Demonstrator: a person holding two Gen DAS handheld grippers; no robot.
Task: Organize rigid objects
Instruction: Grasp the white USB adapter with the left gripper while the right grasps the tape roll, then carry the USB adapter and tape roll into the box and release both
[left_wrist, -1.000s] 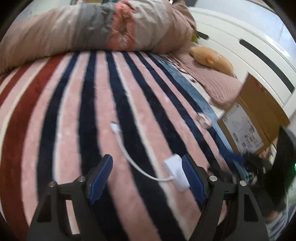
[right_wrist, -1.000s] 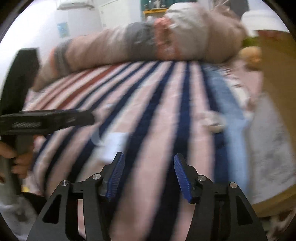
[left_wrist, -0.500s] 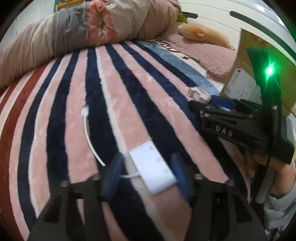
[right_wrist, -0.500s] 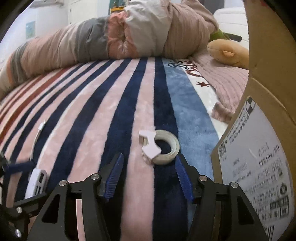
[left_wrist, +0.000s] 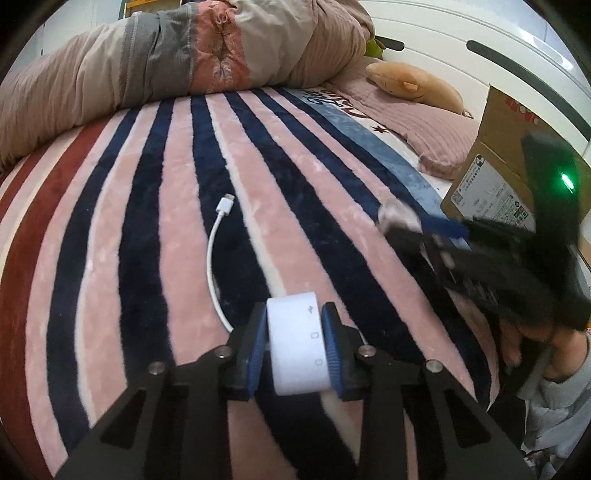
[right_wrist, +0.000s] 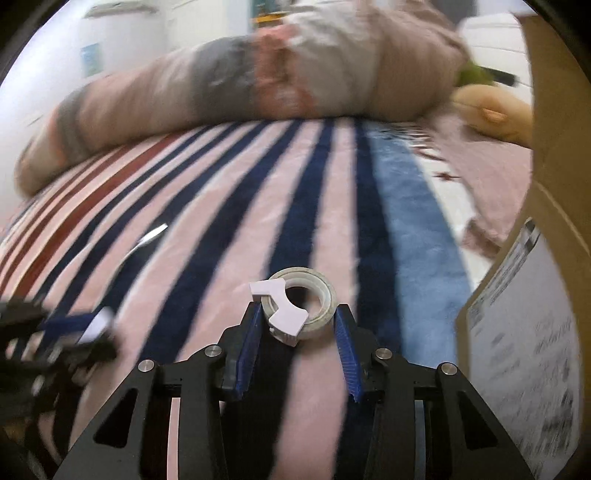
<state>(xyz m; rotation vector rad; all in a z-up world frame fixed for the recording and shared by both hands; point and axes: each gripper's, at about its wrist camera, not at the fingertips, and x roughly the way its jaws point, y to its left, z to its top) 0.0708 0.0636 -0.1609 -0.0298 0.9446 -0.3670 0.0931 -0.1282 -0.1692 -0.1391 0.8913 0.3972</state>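
My left gripper (left_wrist: 294, 334) is shut on a white adapter block (left_wrist: 295, 343); its thin white cable (left_wrist: 211, 266) trails across the striped blanket to a small plug (left_wrist: 225, 204). My right gripper (right_wrist: 297, 330) has its jaws around a clear tape roll with a white dispenser clip (right_wrist: 295, 306); the left pad touches the roll and a narrow gap shows at the right pad. The right gripper also shows in the left wrist view (left_wrist: 424, 230), blurred, at the tape roll (left_wrist: 397, 214). The left gripper appears blurred in the right wrist view (right_wrist: 79, 326).
A striped pink, navy and red blanket (left_wrist: 147, 221) covers the bed. A rolled duvet (left_wrist: 184, 62) lies at the back. A cardboard box (left_wrist: 491, 177) stands at the right (right_wrist: 532, 332). A plush toy (left_wrist: 413, 85) rests on a pink pillow. A white headboard (left_wrist: 480, 59) is behind.
My left gripper has closed onto the white adapter block. My right gripper has moved forward so the tape roll sits between its jaws, which have narrowed around it.
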